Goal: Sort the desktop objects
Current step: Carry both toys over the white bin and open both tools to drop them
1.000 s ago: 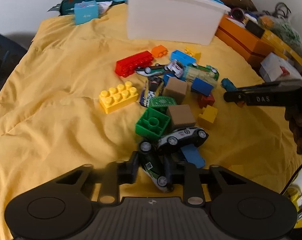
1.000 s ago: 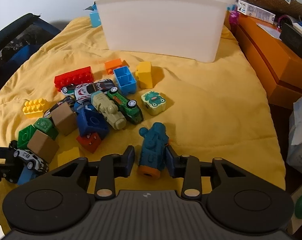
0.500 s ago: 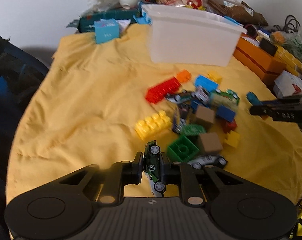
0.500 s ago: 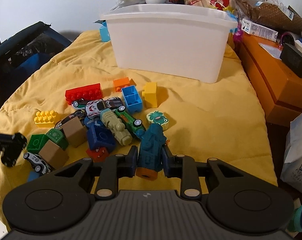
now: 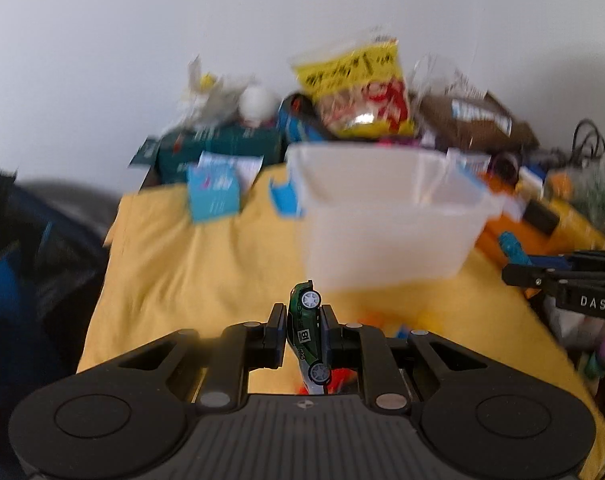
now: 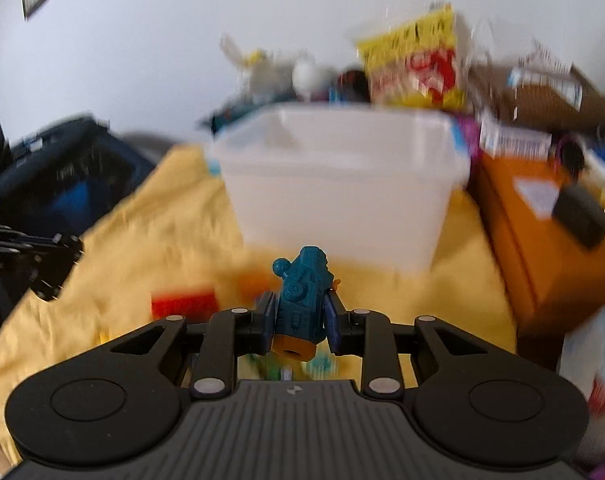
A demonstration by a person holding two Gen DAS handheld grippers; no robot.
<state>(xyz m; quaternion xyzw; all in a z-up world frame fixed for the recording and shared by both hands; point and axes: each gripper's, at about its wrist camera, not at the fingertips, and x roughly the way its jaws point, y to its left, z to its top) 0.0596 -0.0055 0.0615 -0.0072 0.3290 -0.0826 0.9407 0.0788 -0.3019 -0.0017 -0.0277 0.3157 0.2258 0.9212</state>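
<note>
While both views are smeared by motion, we can make out what each hand carries. Our left gripper (image 5: 302, 330) has its jaws clamped on the green car (image 5: 305, 334), which is turned on its side, wheels facing right, its long axis running away from the camera and its far end tipped up toward the bin (image 5: 386, 216). Our right gripper (image 6: 300, 314) has its jaws clamped on the teal train (image 6: 304, 296), whose long axis also runs forward, orange end nearest the camera, far end angled up at the bin (image 6: 338, 188).

Both toys are held in the air above the yellow cloth (image 5: 206, 264), on the near side of the bin. The bin stands toward the far edge of the cloth, with a yellow snack bag (image 5: 362, 92) behind it and an orange box (image 6: 542, 240) at the right edge.

Half a second ago both toys were low, just over the pile of bricks. Now we have raised them and tilted the cameras up: the pile has mostly dropped out of view, with only a red brick (image 6: 182, 304) and blurred scraps left below, and the bin fills the middle of each view.
</note>
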